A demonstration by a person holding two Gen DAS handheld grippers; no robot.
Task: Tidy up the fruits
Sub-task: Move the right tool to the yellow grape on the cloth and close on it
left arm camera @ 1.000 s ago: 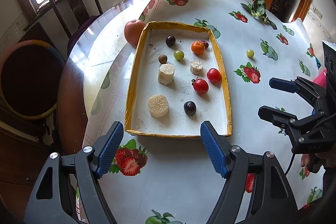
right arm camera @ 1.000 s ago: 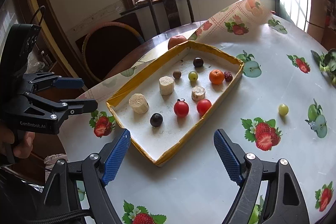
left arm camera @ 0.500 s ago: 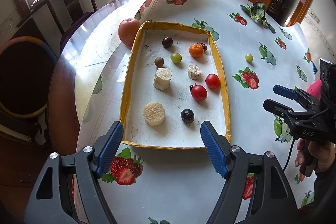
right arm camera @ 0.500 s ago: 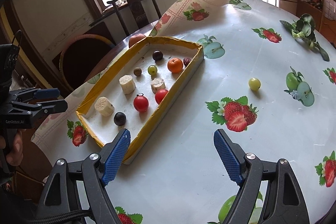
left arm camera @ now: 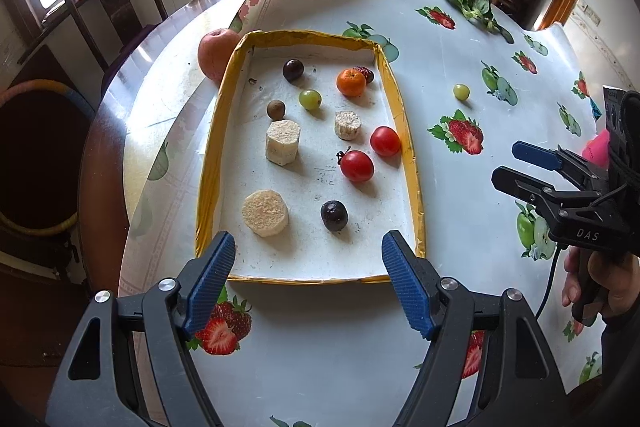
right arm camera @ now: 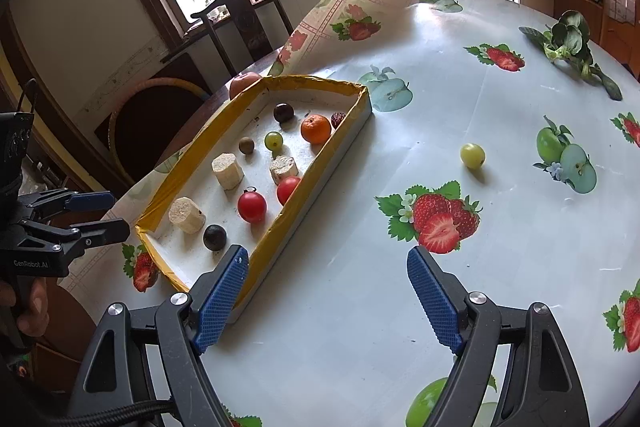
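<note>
A shallow yellow-rimmed tray holds two red tomatoes, an orange, a green grape, dark plums and several pale banana chunks. A loose green grape lies on the tablecloth right of the tray. A red apple sits outside the tray's far left corner. My left gripper is open and empty over the tray's near edge. My right gripper is open and empty, near the tray's right side, short of the loose grape.
The round table has a fruit-print cloth with one corner folded up behind the tray. A leafy green sprig lies at the far right. A dark wooden chair and a hoop stand beyond the table's left edge.
My right gripper has swung right, away from the tray centre and toward the loose green grape. My left gripper has drifted slightly forward over the tray's near edge. Both stay open.
</note>
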